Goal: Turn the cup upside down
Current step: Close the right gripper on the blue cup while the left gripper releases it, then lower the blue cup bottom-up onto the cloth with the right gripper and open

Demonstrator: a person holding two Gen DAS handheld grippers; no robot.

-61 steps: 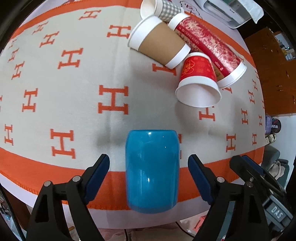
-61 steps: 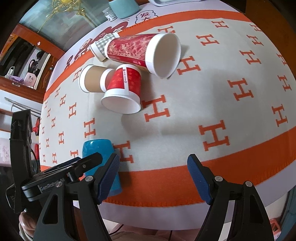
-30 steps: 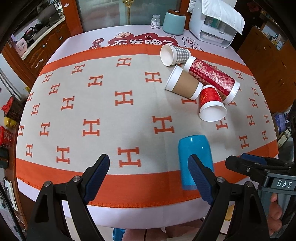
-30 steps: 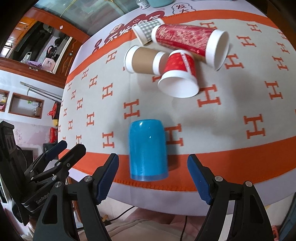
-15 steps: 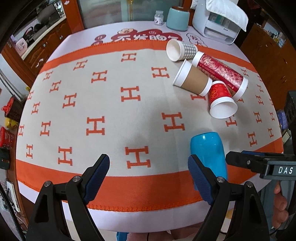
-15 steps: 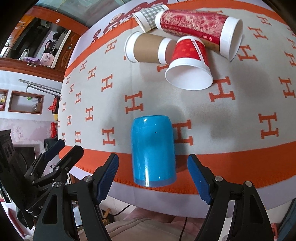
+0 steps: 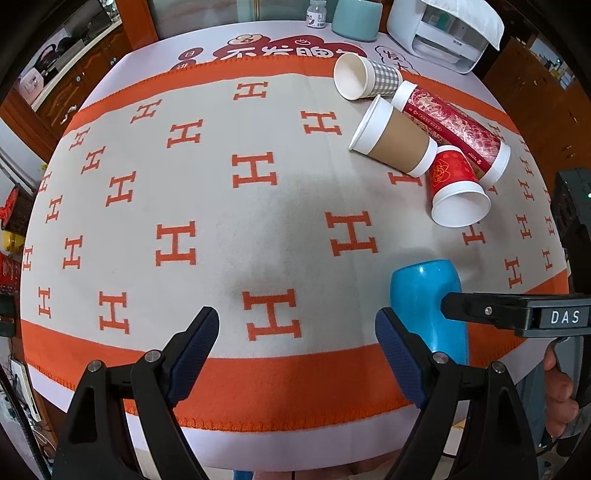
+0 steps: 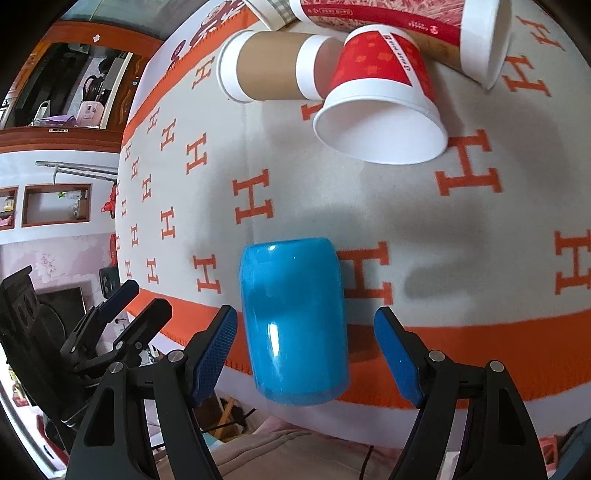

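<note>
A glossy blue cup (image 8: 293,317) stands on the orange-and-beige H-pattern cloth near the table's front edge. It also shows in the left wrist view (image 7: 428,302), partly behind the right gripper's black finger. My right gripper (image 8: 306,354) is open, its blue pads on either side of the cup and not touching it. My left gripper (image 7: 295,354) is open and empty, to the left of the cup, over the orange border.
Several paper cups lie on their sides further back: a red one (image 7: 454,192), a brown one (image 7: 395,142), a tall red patterned one (image 7: 454,129) and a checked one (image 7: 365,79). A white appliance (image 7: 439,26) and a teal canister (image 7: 356,18) stand at the far edge.
My left gripper has let the blue cup go and drawn back to the left. My right gripper has moved in until its open pads flank the cup.
</note>
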